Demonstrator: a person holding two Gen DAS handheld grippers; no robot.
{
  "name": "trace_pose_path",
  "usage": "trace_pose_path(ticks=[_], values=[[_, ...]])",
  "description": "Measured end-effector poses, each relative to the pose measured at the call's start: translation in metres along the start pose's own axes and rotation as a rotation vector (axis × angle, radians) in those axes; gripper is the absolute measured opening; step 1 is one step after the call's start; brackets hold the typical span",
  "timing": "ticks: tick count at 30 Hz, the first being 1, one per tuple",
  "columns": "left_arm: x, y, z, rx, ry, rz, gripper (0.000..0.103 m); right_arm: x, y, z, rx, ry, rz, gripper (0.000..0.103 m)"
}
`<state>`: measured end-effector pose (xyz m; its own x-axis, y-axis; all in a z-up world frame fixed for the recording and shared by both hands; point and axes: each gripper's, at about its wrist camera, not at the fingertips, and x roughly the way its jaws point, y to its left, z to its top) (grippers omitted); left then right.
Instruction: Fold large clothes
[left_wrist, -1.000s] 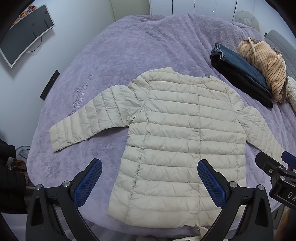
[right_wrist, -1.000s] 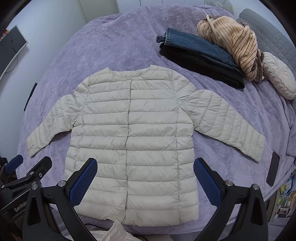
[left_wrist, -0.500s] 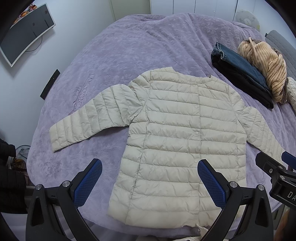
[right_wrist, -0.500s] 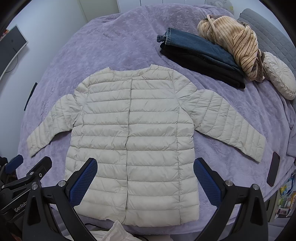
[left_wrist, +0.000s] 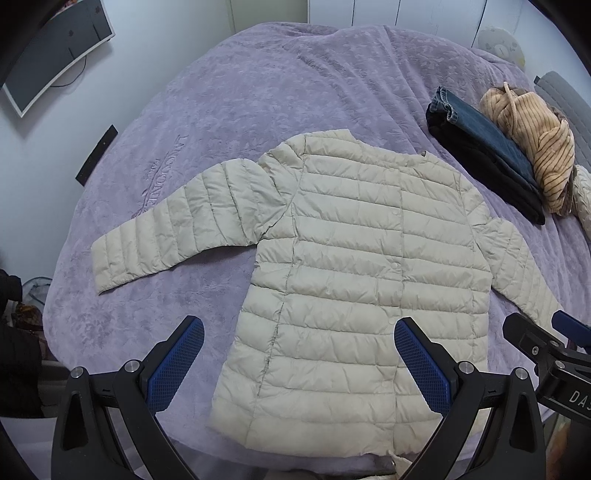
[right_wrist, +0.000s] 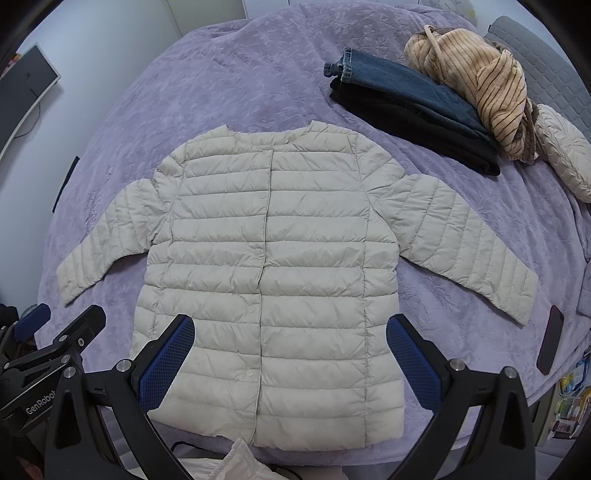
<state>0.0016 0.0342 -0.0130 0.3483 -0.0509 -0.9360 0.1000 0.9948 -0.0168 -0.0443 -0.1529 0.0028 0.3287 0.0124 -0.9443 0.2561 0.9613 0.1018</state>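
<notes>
The cream quilted jacket (left_wrist: 354, 280) lay flat, front up and buttoned, sleeves spread, on the purple bed (left_wrist: 258, 92). The left claw (left_wrist: 299, 363) and right claw (right_wrist: 290, 360) both hung above its hem, jaws wide apart, holding nothing. Folded jeans (right_wrist: 402, 94) lay beyond.

Soft, even indoor light falls on the bed (left_wrist: 258, 92), cool in tone, with no glare. The jacket (left_wrist: 351, 258) casts only a faint shadow under its sleeve. Both views are sharp, bowed by the fisheye, with black corners.
</notes>
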Motion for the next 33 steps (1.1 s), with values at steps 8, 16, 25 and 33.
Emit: trace_pose_path(ticks=[8,16,25,33], values=[[0.041,0.063,0.001,-0.171,0.004,-0.052,0.103,0.033,0.020,0.004,-0.044,0.069,0.138,0.103],[0.110,0.170,-0.010,-0.397,0.012,-0.013,0.103,0.110,0.087,0.013,-0.182,0.222,0.180,0.103],[0.176,0.259,-0.017,-0.631,-0.008,-0.074,0.103,0.178,0.173,0.059,-0.230,0.160,0.305,0.072],[0.215,0.292,-0.018,-0.788,-0.068,-0.174,0.103,0.241,0.224,0.093,-0.234,0.125,0.429,0.018]])
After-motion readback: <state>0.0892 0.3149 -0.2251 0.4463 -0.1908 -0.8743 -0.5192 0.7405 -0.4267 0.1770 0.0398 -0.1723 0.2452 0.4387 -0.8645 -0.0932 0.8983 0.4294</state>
